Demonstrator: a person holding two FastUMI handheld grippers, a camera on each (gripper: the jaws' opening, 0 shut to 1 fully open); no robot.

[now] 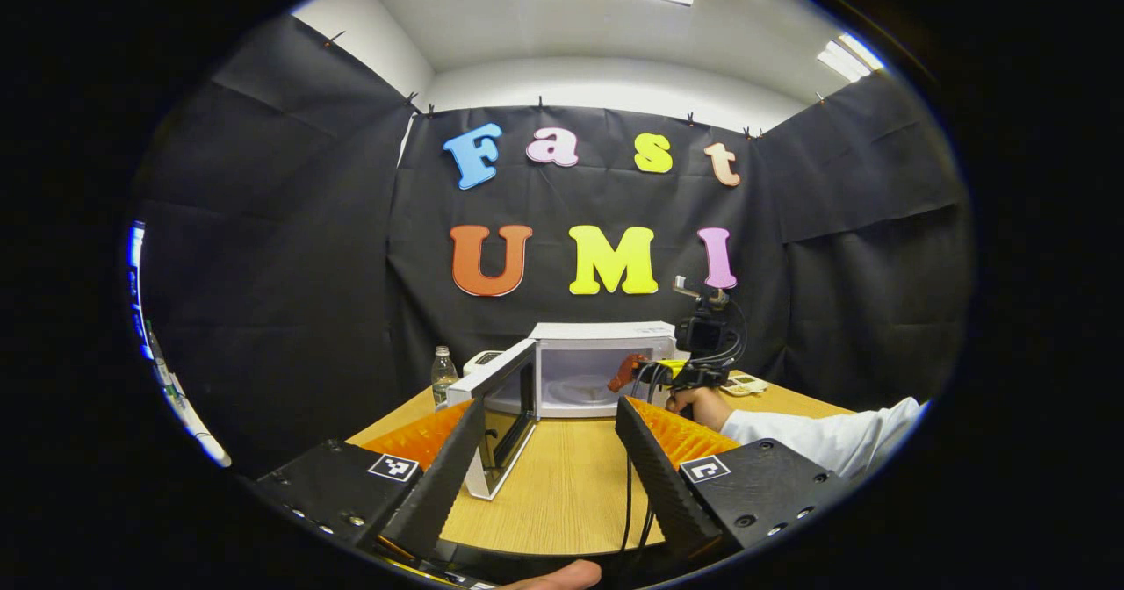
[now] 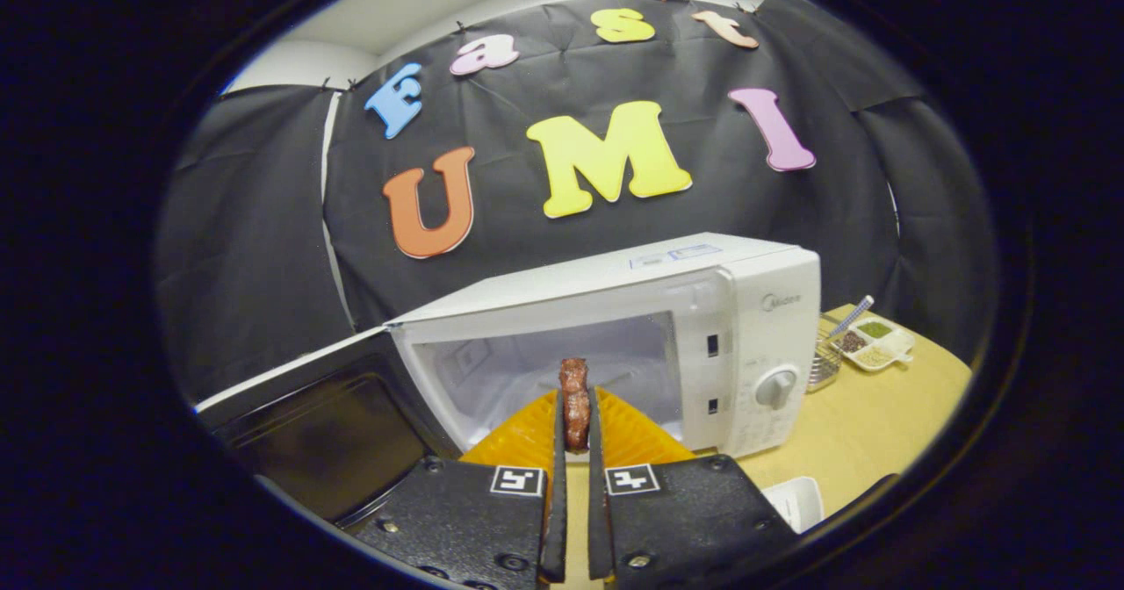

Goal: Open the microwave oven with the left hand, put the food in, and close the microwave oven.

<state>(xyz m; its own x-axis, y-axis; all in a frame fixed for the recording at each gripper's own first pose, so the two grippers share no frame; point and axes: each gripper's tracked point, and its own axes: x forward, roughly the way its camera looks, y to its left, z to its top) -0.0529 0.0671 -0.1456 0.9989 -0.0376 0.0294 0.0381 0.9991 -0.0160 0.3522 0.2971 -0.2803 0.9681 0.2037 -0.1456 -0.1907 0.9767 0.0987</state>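
Microwave oven (image 2: 615, 327): white, set at the far middle of the wooden worktop (image 1: 571, 485). Its door (image 1: 500, 397) is swung fully open toward the left, and the cavity is exposed with nothing seen inside.

Food (image 2: 575, 401): a brown-red piece, clamped upright between the fingers of the right claw (image 2: 575, 436), which are closed on it from both sides. It is held just in front of the cavity opening, not yet inside. In the left gripper view the same piece (image 1: 630, 369) is seen at the mouth of the oven, carried by a hand (image 1: 698, 406) in a white sleeve.

Left claw (image 1: 549, 436): fingers wide apart, nothing between them, kept near and low over the worktop, with the open door just beyond its left finger.

Other items: a water bottle (image 1: 443, 372) to the left of the oven; a small divided tray of seasonings (image 2: 869, 344) to its right; a white container (image 2: 795, 498) at the near right edge.

Step in hand, as judged: the opening is done; the food is being brought in. The next move calls for the piece to be carried level through the opening, set on the cavity floor and released, with the right claw withdrawn clear before the door is swung shut by the left.
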